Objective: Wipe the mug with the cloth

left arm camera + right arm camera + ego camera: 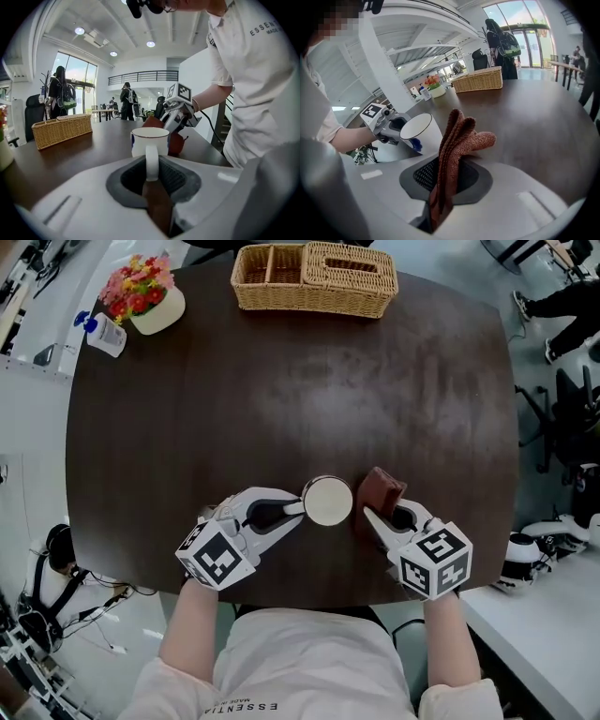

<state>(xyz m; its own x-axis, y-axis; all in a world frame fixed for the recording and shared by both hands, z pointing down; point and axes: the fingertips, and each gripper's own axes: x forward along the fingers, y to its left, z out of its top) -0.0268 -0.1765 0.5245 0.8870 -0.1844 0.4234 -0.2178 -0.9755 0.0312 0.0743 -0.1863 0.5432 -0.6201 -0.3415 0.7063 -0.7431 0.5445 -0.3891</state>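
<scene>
A white mug [328, 501] with a dark rim stands upright near the table's front edge. My left gripper [292, 509] is shut on the mug's handle [151, 161]. The mug [149, 140] shows straight ahead in the left gripper view, and the mug [421, 132] appears at the left of the right gripper view. My right gripper [375, 517] is shut on a folded reddish-brown cloth [382, 489], which sticks up from the jaws beside the mug's right side. The cloth [455, 147] rises between the pads; from the left gripper view the cloth [174, 140] sits just behind the mug.
A wicker basket [315, 277] stands at the table's far edge. A white pot of flowers [145, 294] and a small bottle [101, 332] sit at the far left corner. The dark round table [281, 399] ends just in front of the person's body. People stand in the distance.
</scene>
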